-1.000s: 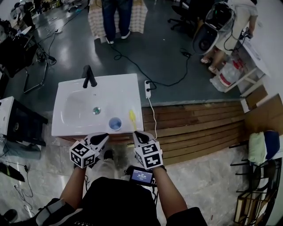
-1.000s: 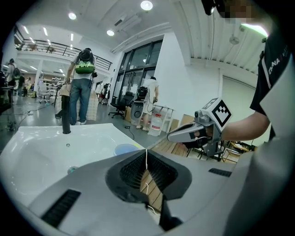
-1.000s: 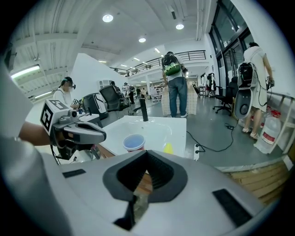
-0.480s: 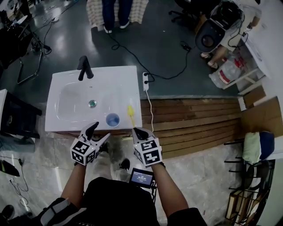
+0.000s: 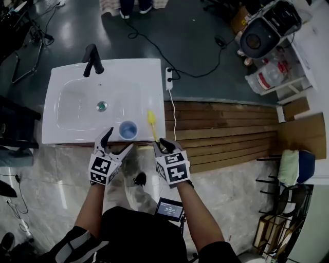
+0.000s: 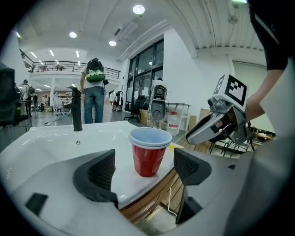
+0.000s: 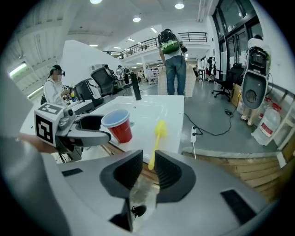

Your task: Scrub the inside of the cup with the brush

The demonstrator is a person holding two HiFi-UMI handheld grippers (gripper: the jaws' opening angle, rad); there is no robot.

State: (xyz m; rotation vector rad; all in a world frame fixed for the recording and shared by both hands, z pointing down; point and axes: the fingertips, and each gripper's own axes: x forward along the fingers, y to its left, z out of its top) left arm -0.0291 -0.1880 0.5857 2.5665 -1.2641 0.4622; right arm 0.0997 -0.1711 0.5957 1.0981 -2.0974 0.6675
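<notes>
Left gripper [image 5: 119, 138]: jaws wide apart, just been opening, empty.
Right gripper [image 5: 160, 145]: jaws slightly apart, just been opening, empty.
Arms: both reach forward.

Round ceiling lights [image 6: 138, 9] overhead light the hall evenly, and tall windows [image 6: 144, 69] at the far side add daylight. Both gripper views are bright and fairly sharp. The head view is dimmer and darkens toward its corners. In it the white sink [image 5: 139, 82] glares, its basin nearly washed out, and the grey floor [image 5: 195, 46] beyond carries a pale sheen. Both gripper views bend strongly at the edges inside a black round border. The near body of the left gripper [image 6: 144, 159] looks soft.
</notes>
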